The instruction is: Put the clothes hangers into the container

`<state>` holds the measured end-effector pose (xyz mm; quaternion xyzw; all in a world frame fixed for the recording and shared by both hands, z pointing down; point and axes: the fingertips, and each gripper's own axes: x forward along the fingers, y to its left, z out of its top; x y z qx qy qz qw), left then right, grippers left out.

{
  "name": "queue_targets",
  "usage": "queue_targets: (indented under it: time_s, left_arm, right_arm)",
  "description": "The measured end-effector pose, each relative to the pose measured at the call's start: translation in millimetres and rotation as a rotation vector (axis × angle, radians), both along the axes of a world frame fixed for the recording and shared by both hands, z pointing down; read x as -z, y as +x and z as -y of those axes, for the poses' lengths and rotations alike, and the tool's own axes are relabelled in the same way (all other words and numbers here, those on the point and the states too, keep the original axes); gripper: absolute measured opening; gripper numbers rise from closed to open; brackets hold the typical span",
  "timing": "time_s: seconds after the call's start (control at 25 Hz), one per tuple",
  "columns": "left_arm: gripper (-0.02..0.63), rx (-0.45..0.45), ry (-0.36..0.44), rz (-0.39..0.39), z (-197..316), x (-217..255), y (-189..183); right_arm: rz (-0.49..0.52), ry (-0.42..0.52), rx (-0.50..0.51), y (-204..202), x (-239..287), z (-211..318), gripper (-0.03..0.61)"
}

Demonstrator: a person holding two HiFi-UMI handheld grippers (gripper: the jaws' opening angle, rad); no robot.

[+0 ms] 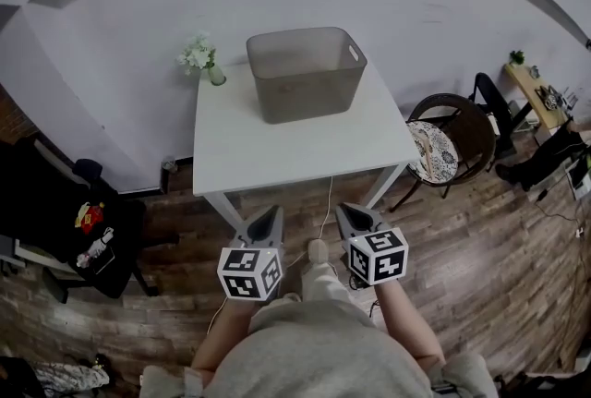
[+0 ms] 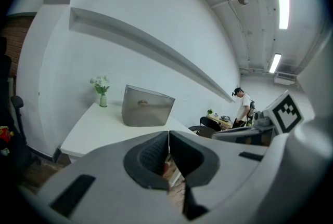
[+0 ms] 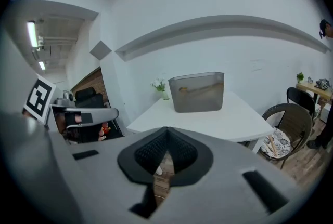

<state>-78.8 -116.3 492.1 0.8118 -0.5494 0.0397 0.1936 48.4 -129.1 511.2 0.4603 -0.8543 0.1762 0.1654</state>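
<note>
Both pairs of jaws are pressed together with nothing between them: the left gripper (image 2: 169,137) and the right gripper (image 3: 166,133) each show their 2 ribbed pads meeting at the tips. In the head view the left gripper (image 1: 270,219) and right gripper (image 1: 356,217) hang side by side over the wooden floor (image 1: 480,239), just short of the near edge of the white table (image 1: 277,151). The grey translucent container (image 1: 309,99) stands at the table's far edge against the wall, well apart from both grippers. A brown curved shape (image 3: 200,88) shows dimly through its side; I cannot tell whether it is a hanger. A small vase of white flowers (image 1: 201,59) stands at the far left corner.
</note>
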Motion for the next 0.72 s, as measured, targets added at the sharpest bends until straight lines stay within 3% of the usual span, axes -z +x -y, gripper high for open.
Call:
queue_targets:
  time_s: [0.72]
  left_arm:
    - [0.008,-0.036,-0.012,0.004,-29,-7,0]
  right_arm:
    - [0.033,0.029,-0.052,1,0,-36,0.0]
